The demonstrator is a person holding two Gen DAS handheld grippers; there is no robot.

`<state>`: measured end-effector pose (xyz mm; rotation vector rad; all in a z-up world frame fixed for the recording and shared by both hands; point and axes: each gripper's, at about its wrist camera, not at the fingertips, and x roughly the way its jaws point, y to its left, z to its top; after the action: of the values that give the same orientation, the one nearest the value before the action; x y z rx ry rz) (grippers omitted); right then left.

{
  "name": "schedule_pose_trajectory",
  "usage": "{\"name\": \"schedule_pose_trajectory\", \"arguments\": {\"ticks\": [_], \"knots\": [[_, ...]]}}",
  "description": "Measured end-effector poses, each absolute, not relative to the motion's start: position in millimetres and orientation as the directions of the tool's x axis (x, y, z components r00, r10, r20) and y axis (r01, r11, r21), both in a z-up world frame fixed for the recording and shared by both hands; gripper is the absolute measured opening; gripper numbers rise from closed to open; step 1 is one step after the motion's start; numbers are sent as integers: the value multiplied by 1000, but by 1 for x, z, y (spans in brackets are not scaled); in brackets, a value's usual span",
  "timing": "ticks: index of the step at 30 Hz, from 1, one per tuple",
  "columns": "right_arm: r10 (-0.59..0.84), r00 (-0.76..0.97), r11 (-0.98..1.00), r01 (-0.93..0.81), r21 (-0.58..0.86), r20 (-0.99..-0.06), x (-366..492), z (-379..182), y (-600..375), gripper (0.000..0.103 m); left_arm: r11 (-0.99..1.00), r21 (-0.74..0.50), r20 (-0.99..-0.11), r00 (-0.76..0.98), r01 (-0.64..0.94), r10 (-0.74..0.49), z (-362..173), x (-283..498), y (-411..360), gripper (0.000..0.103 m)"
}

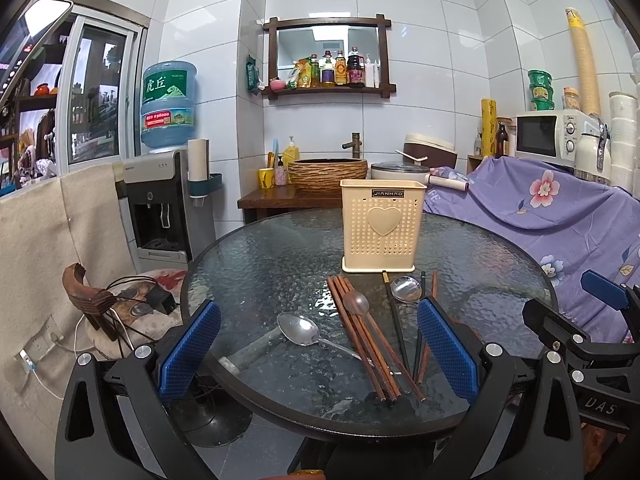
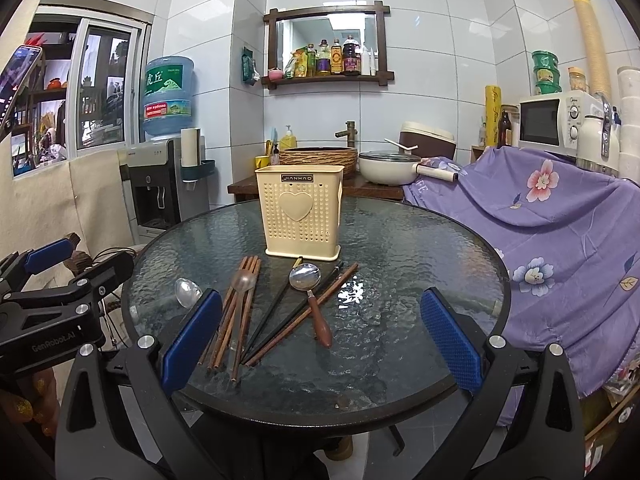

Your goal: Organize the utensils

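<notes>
1. Presently, the left claw (image 1: 318, 354) stood wide open and empty at the near edge of the round glass bench (image 1: 256, 264); the right claw (image 2: 320, 338) was likewise spread and held nothing.
2. Cream utensil holder (image 2: 300, 216): upright, beyond both claws, well apart from them, open top up, likely the place meant to receive the pieces.
3. Brown chopsticks (image 1: 362, 330): a loose bundle lying flat between the left claw's pads, a translucent spoon (image 1: 354, 304) resting across it.
4. Steel spoon (image 1: 300, 330): flat, bowl up, just ahead of the left claw's left pad.
5. Wooden-handled spoon (image 2: 310, 292): ahead of the right claw, lying over crossed black chopsticks (image 2: 280, 306) and a brown one.
6. Judgement: nothing had yet been stowed; the heap sat just in front of the holder, near both claws, suiting single pick-ups.
</notes>
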<state>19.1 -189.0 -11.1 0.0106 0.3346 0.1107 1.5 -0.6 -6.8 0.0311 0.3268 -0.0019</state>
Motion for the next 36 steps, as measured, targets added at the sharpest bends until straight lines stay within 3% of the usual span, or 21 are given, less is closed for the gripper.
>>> {"name": "schedule_pose_trajectory", "arguments": {"ticks": [20, 27, 36], "knots": [[113, 935, 993, -113, 21, -335, 22, -12, -189, 98, 1000, 21, -336, 942, 13, -5, -11, 3, 1, 97], [96, 914, 995, -103, 5, -395, 41, -22, -195, 98, 996, -90, -558, 828, -3, -48, -43, 53, 34, 97], [140, 804, 990, -107, 90, -578, 100, -55, -217, 98, 996, -90, -667, 743, -7, -55, -72, 95, 55, 93]]}}
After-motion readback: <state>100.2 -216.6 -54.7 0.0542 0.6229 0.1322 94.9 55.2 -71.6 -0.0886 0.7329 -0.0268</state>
